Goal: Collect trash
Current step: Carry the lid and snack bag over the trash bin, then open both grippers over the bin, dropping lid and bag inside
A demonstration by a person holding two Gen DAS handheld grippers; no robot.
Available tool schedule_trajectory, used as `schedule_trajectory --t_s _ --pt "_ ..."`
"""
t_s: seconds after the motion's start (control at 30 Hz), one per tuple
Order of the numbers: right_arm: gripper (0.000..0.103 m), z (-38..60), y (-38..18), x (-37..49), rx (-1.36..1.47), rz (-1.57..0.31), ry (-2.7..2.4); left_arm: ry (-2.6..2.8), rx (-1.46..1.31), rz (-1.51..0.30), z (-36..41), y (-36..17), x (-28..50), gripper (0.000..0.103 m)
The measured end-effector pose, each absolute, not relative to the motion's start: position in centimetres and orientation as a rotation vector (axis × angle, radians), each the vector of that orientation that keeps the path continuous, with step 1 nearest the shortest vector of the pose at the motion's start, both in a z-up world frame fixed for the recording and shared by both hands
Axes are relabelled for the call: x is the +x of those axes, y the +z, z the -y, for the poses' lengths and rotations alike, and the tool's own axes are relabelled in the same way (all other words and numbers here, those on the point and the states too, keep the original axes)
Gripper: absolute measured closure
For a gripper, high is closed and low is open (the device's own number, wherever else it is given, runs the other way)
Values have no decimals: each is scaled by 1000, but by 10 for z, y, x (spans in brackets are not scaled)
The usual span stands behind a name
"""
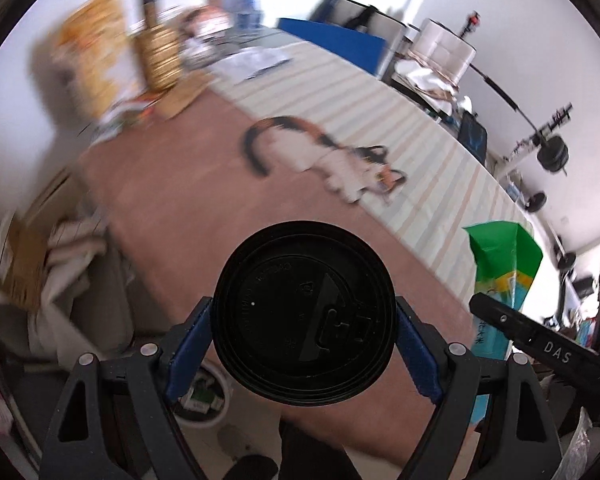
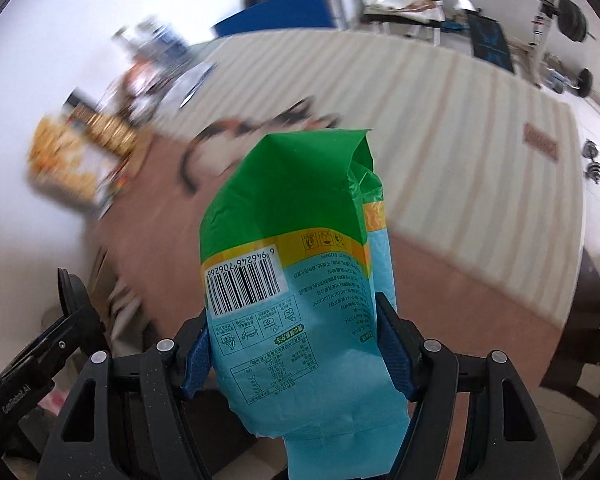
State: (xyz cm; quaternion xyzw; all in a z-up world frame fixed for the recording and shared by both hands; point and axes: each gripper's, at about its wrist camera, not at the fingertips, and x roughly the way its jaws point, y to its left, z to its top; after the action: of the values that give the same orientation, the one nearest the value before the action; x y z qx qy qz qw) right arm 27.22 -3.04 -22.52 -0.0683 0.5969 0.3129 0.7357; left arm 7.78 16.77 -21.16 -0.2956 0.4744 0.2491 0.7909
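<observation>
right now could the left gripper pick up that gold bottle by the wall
Probably not. The left gripper is shut on a black cup, so its jaws are full, and the gold bottle stands far off across the brown table. It would need to drop the cup first.

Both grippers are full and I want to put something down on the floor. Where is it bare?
Bare brown floor lies between the cat and the cup. The striped mat beyond the cat is open too. Crowded: boxes and bags along the far wall.
</observation>
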Motion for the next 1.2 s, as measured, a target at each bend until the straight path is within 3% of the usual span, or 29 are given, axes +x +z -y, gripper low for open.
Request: schedule_trajectory --t_s 0.13,0.33,0.5,0.7,0.9,0.97,1.03,1.2 --pt "30 12 -245 176 -197 -1357 783 600 -716 -1028 -177 -230 -20 18" --pt "30 -23 -319 63 -344 -1486 891 697 -909 -1149 -187 -323 -146 18" --pt "30 -51 -424 -3 -511 -1575 924 762 -1119 -1185 -195 -434 -208 18" --pt "30 -82 -588 -32 -609 -1660 933 785 -1390 -1171 -208 -598 -245 18" --pt "30 -103 -726 -34 -653 -1718 948 808 -1439 -1190 -220 -723 -254 13" --pt "30 -109 -757 -36 -672 -1735 957 797 -1447 -1205 -223 -751 -257 4" --pt "28 -121 -789 -40 -711 -1756 978 805 -1451 -1216 -224 -771 -265 1" --pt "3 -141 -826 -52 -772 -1775 1059 847 -1453 -1226 -223 -785 -279 1"
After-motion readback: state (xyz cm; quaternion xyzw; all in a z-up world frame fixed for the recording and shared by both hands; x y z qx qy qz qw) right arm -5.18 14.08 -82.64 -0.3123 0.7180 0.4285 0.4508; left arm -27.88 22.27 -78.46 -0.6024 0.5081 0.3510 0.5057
